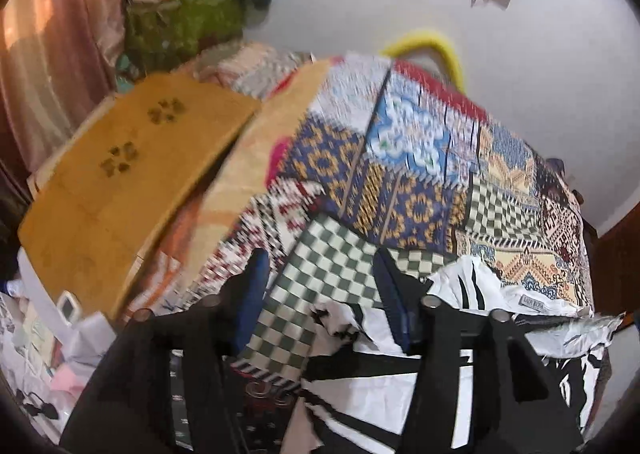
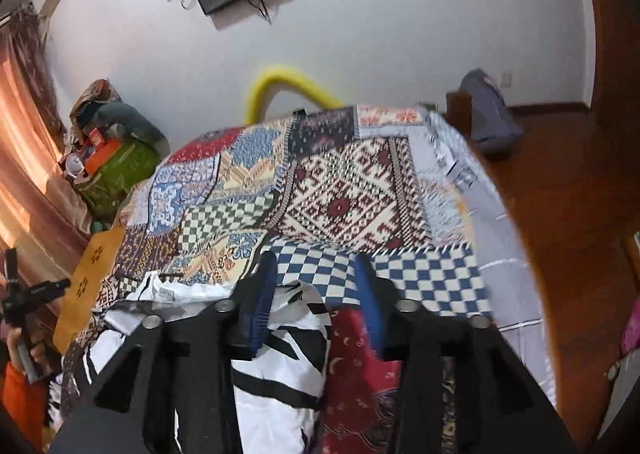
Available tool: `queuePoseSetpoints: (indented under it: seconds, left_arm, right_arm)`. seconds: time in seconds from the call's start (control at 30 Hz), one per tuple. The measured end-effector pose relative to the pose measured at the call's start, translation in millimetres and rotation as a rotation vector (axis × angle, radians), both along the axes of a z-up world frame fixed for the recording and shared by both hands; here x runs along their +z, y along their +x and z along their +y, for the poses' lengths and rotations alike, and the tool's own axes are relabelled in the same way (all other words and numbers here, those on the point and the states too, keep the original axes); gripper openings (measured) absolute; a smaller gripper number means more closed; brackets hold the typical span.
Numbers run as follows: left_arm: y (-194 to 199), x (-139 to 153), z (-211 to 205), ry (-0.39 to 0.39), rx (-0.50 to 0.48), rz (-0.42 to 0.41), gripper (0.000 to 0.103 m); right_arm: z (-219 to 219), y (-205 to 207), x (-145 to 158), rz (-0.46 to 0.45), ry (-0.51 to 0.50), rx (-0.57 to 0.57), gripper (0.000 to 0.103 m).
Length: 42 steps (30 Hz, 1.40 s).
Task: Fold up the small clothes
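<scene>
Both tools stand with their jaws apart over a patchwork bedspread [image 2: 352, 190] on a bed, and neither is pinching anything. Between the blue pads of the left tool [image 1: 320, 286] shows mostly green-and-white checked bedspread, with a loose black-and-white corner of cloth poking up just below the gap; the pads do not press on it. The right tool [image 2: 316, 286] is likewise spread, and the same white garment with black stripes [image 2: 276, 366] lies under and between its fingers, untouched by the pads as far as can be seen. This garment is the thing to be folded: it lies rumpled close beneath both tools, its collar and label [image 1: 530, 301] turned up beyond the left tool's right finger, one edge bunched and creased rather than laid flat. No neat fold line can be made out, so the folding looks to be at an early or middle stage at best: the cloth is down on the bed, but it is not yet squared into a tidy packet. Smoothing it out, bringing the sides in and doubling it over appear to remain. Whether other folded pieces are stacked anywhere cannot be told.
</scene>
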<state>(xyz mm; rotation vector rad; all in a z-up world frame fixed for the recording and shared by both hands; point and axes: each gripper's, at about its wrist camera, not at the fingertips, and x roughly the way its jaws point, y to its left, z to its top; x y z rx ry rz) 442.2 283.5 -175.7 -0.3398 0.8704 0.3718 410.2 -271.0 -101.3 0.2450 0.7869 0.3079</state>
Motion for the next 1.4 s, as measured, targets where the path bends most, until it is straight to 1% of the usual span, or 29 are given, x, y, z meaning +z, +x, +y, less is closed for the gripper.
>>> queuePoseSetpoints:
  seconds: [0.1, 0.2, 0.23, 0.37, 0.47, 0.53, 0.57, 0.6, 0.63, 0.67, 0.7, 0.73, 0.77, 0.8, 0.83, 0.9, 1.03, 1.07, 1.17, 1.23, 1.3, 1.33, 1.37, 1.4]
  left_arm:
    - [-15.0, 3.5, -8.3, 0.064, -0.042, 0.033, 0.057]
    - [-35.6, -4.3, -16.2, 0.06, -0.084, 0.066, 0.063]
    - [-42.8, -7.8, -20.1, 0.059, -0.099, 0.078, 0.064]
    - [-79.5, -38.2, -39.6, 0.063, -0.177, 0.156, 0.074]
    - [-96.9, -61.3, -48.7, 0.048, -0.191, 0.216, 0.083]
    - [-106.2, -76.7, -50.0, 0.008, -0.178, 0.234, 0.083]
    - [-109.2, -85.0, -50.3, -0.037, -0.177, 0.244, 0.083]
    - [-110.7, -89.7, -50.9, -0.069, -0.179, 0.246, 0.082]
    - [-111.8, -94.0, -51.9, -0.111, -0.183, 0.247, 0.078]
    - [-113.3, -96.1, -53.4, -0.148, -0.188, 0.24, 0.065]
    - [-115.3, -96.8, -54.5, -0.19, -0.192, 0.222, 0.046]
    - [-116.9, -96.4, -55.2, -0.218, -0.196, 0.207, 0.036]
    - [-119.7, -94.8, -58.6, -0.249, -0.208, 0.186, 0.02]
    - [-122.9, -91.6, -63.5, -0.231, -0.215, 0.177, 0.016]
    - [-127.6, -86.8, -69.8, -0.185, -0.227, 0.166, 0.013]
    - [-137.0, -77.7, -80.7, -0.131, -0.258, 0.163, 0.011]
    - [-164.6, -60.9, -92.4, -0.096, -0.307, 0.148, 0.011]
    - [-173.0, -57.0, -93.9, -0.101, -0.315, 0.144, 0.011]
    - [-201.9, -52.5, -96.3, -0.149, -0.334, 0.147, 0.011]
    - [-217.6, -50.0, -99.4, -0.15, -0.343, 0.139, 0.011]
    - [-240.4, -48.2, -104.4, -0.154, -0.362, 0.114, 0.011]
    - [-248.7, -49.3, -107.1, -0.15, -0.366, 0.116, 0.012]
    - [-254.9, -50.7, -109.2, -0.141, -0.367, 0.124, 0.016]
    - [-262.1, -53.4, -112.0, -0.112, -0.364, 0.144, 0.022]
  right_arm:
    - [0.8, -19.4, 5.3, -0.007, -0.03, 0.04, 0.04]
    - [3.6, -40.9, 0.7, 0.005, -0.053, 0.077, 0.041]
    - [4.3, -52.3, -3.5, 0.019, -0.049, 0.083, 0.043]
    - [10.7, -86.0, -28.1, 0.099, 0.008, 0.125, 0.045]
    - [23.9, -106.6, -50.7, 0.176, 0.01, 0.158, 0.046]
    - [32.7, -117.2, -64.7, 0.21, 0.013, 0.183, 0.046]
    - [35.7, -119.5, -70.0, 0.221, 0.015, 0.186, 0.046]
    - [38.2, -121.4, -75.4, 0.232, 0.02, 0.183, 0.046]
    - [40.6, -123.8, -80.7, 0.237, 0.032, 0.178, 0.046]
    - [42.7, -127.3, -82.0, 0.238, 0.041, 0.182, 0.046]
    - [47.1, -128.3, -84.0, 0.246, 0.054, 0.208, 0.046]
    - [50.6, -128.8, -84.7, 0.257, 0.064, 0.23, 0.041]
    - [53.7, -130.3, -86.4, 0.268, 0.071, 0.248, 0.034]
    - [57.2, -132.0, -87.3, 0.272, 0.068, 0.264, 0.022]
    - [58.9, -134.5, -86.0, 0.263, 0.054, 0.272, 0.02]
    - [59.0, -141.3, -80.5, 0.243, 0.04, 0.284, 0.015]
    - [45.9, -155.4, -67.5, 0.216, 0.037, 0.281, 0.012]
    - [41.9, -159.7, -65.3, 0.214, 0.036, 0.282, 0.012]
    - [29.7, -175.8, -63.4, 0.213, 0.023, 0.276, 0.012]
    - [23.1, -188.5, -65.1, 0.217, 0.016, 0.275, 0.012]
    - [17.2, -200.4, -68.5, 0.223, 0.0, 0.279, 0.012]
    - [14.8, -206.5, -69.6, 0.219, -0.011, 0.285, 0.012]
    - [12.1, -212.8, -70.3, 0.215, -0.019, 0.29, 0.012]
    - [10.6, -215.8, -70.2, 0.215, -0.026, 0.289, 0.013]
